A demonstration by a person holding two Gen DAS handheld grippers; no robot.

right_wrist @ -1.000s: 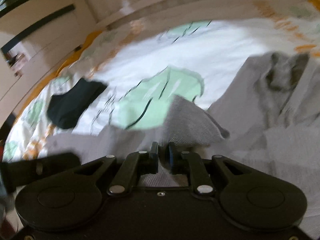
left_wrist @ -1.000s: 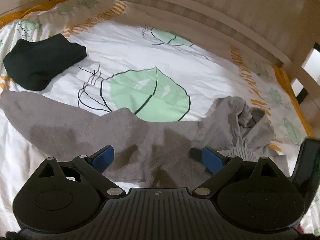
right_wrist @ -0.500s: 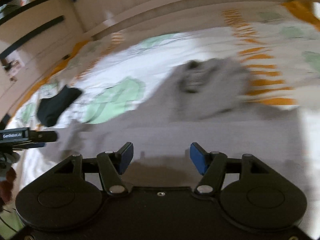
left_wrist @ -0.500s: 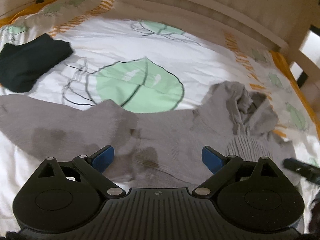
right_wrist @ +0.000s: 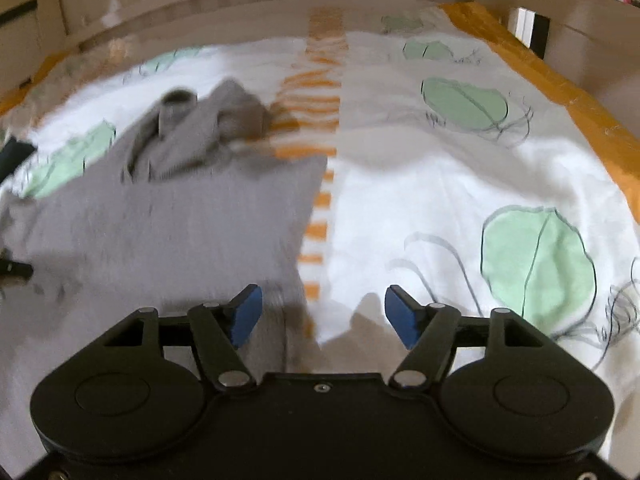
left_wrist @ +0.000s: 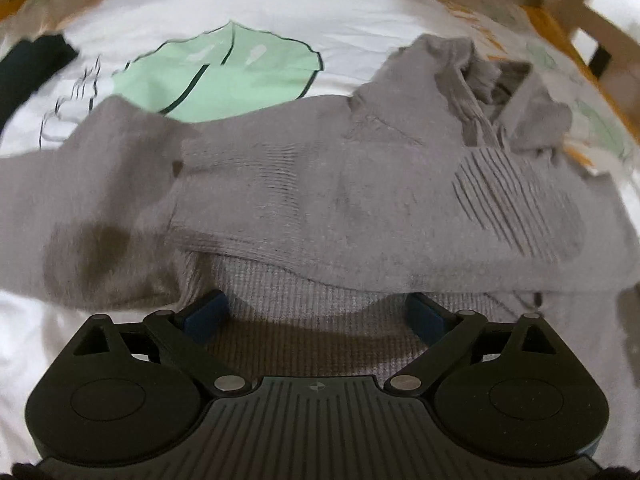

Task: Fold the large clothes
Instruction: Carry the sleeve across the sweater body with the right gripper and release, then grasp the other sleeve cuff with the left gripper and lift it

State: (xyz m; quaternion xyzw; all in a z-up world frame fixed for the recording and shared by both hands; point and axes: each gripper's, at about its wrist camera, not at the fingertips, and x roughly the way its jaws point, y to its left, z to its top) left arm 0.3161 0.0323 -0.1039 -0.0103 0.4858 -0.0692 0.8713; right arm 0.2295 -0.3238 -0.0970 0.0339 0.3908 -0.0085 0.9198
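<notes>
Right tongs (right_wrist: 323, 312) have let go; both tongs, left (left_wrist: 316, 314) included, gape empty over one grey sweater (left_wrist: 320, 184).

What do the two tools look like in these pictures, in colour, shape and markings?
Both are black plastic. The left tool has a ribbed base plate with a small round mark, two round discs, silver rivets on angled link arms, and dark blue pads. The right tool has the same build, but a smooth base plate with a small screw and brighter blue pads. No cables or sleeves show.
</notes>
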